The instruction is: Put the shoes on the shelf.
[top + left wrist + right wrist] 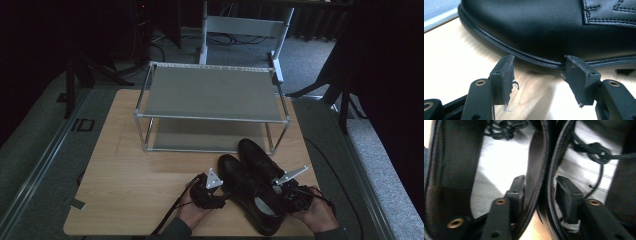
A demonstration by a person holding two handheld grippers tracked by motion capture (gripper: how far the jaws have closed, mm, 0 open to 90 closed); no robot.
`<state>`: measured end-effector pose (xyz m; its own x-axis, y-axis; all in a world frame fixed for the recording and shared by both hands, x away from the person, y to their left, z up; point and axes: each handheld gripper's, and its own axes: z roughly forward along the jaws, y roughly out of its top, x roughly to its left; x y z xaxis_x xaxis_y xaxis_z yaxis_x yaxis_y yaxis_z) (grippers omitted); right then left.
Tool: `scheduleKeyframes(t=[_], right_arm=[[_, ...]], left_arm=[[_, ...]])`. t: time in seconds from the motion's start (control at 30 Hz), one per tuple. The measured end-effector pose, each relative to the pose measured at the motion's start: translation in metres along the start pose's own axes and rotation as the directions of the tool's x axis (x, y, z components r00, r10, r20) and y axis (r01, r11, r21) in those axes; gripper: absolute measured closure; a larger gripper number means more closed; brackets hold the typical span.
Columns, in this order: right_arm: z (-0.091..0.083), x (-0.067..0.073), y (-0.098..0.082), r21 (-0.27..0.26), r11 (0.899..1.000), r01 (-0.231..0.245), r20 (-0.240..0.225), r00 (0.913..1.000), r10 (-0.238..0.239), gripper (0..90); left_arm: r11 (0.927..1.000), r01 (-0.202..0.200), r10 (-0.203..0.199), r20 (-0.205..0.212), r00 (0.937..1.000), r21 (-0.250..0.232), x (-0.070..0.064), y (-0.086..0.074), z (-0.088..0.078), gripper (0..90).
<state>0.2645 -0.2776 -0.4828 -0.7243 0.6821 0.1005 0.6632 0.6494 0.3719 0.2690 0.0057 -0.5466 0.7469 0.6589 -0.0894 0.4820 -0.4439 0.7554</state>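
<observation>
Two black leather lace-up shoes stand side by side on the wooden table (135,175), the nearer shoe (245,197) and the farther shoe (257,157). My left gripper (222,192) sits at the nearer shoe's left side. Its jaws are open, with their tips at the shoe's sole edge (529,60) and bare tabletop in the gap (537,75). My right gripper (274,192) reaches in from the right. In the right gripper view one jaw is inside each shoe, and my right gripper (540,187) clamps the two adjoining collar walls together. Pale insoles (496,162) and laces (596,150) show.
A two-tier metal shoe rack (210,92) stands at the back of the table, both shelves bare. Behind it on the carpet is a white frame (245,25) with cables. The table's left half (125,150) is bare wood. Dark curtains surround the area.
</observation>
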Motion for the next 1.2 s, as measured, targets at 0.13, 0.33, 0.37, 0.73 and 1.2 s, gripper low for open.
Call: scheduleKeyframes(t=[0.13,0.33,0.37,0.73,1.2], right_arm=[[0.0,-0.001,0.001,0.014,1.0,-0.008,-0.037,0.9993,0.009,70.3],[0.0,-0.001,0.0,0.001,0.999,-0.042,-0.031,0.9987,0.042,75.6],[0.0,-0.001,0.0,0.001,0.999,-0.042,-0.031,0.9987,0.042,75.6],[-0.002,0.0,-0.006,-0.077,0.992,-0.097,-0.013,0.9953,0.096,79.0],[-0.003,0.011,-0.004,-0.165,0.981,-0.103,-0.014,0.9947,0.102,80.8]], left_arm=[[0.9999,0.009,-0.009,0.01,0.9999,-0.006,0.003,0.002,0.002,40.5],[0.9999,0.01,-0.01,-0.005,0.9999,-0.011,0.0,0.002,0.001,41.2],[0.9999,0.01,-0.01,-0.005,0.9999,-0.011,0.0,0.002,0.001,41.9],[0.9973,-0.071,0.068,0.114,0.9912,0.018,-0.047,-0.007,-0.001,42.7],[0.9989,-0.041,0.042,0.081,0.9958,-0.023,-0.042,0.001,-0.009,43.0]])
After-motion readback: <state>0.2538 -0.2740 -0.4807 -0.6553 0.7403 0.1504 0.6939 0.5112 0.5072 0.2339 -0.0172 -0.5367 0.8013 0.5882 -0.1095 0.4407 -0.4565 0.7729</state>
